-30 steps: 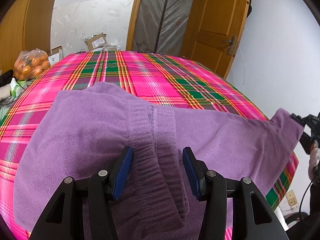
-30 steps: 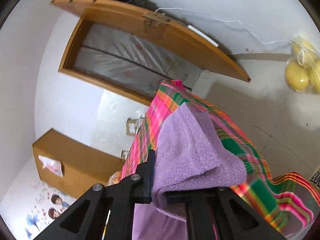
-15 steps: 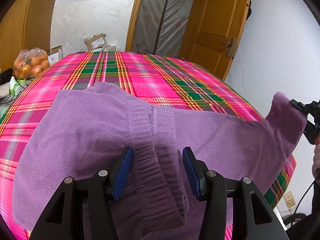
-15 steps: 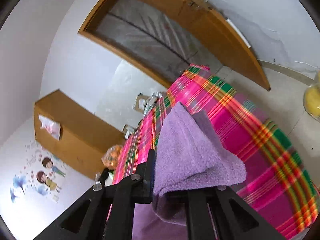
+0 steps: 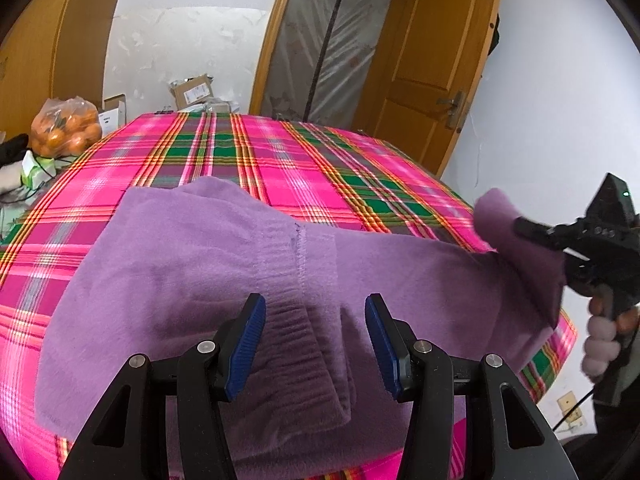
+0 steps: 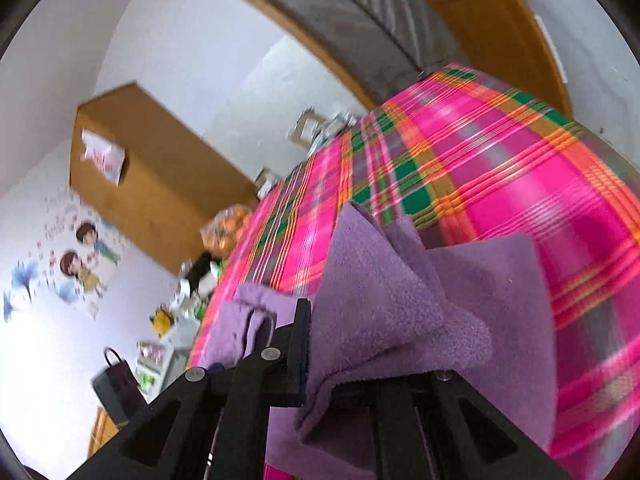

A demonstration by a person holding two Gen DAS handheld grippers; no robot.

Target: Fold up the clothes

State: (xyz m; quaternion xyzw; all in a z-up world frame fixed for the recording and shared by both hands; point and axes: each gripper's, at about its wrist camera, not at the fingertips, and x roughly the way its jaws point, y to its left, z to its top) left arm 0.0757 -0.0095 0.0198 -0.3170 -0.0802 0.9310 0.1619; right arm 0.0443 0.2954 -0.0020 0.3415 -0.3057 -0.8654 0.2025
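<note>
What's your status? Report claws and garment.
Left claw open, straddling ribbed band. Right claw shut on purple garment corner, lifted off plaid cloth. Nothing in the way.

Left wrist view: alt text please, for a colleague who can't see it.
A purple garment lies on a pink plaid cloth, its ribbed band between the open left gripper. At right, the right gripper holds one end lifted.

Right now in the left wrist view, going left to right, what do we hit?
Bag of oranges → cardboard box → plastic-covered doorway → wooden door → right claw pinching the purple garment. The left claw sits open at the bottom, over the garment.
</note>
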